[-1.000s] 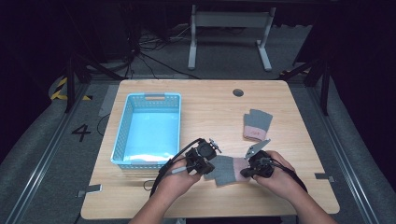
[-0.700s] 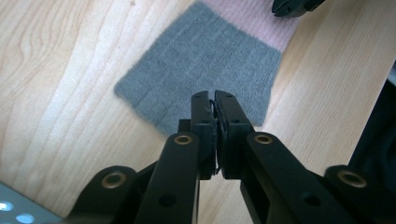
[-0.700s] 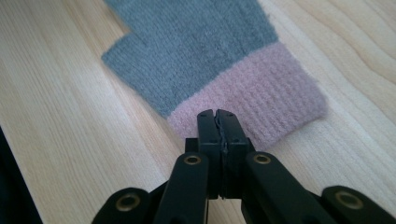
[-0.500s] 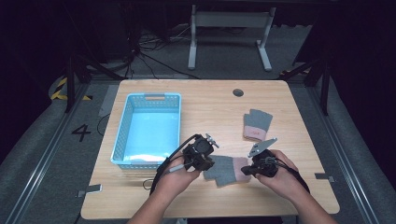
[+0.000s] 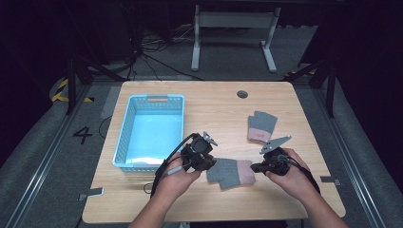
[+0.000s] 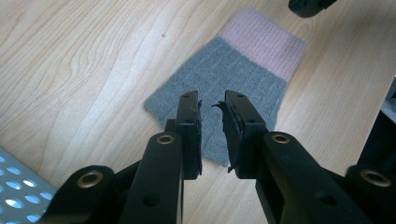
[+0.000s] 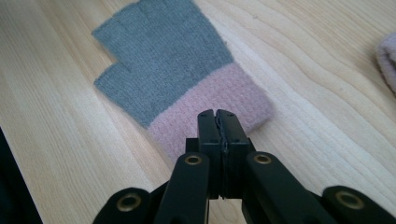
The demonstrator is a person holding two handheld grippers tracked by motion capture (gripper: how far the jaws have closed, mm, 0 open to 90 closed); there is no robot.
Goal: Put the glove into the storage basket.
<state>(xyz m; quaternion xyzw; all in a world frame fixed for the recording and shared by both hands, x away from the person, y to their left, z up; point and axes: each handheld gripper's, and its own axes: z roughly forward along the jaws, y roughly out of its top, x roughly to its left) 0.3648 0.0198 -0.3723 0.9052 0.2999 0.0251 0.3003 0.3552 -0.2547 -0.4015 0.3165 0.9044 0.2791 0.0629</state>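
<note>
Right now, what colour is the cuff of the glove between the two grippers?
Pink, on a grey glove; the cuff shows best in the right gripper view.

Grey fingerless glove (image 5: 230, 173) with pink cuff, flat on wooden table, near front edge

On the wooden table (image 5: 199, 209) a grey-and-pink glove (image 5: 231, 173) lies flat between the left hand-held gripper (image 5: 209, 165) at its grey end and the right hand-held gripper (image 5: 255, 167) at its pink cuff. A second glove (image 5: 260, 127) lies beyond; a blue basket (image 5: 124, 133) stands left
</note>
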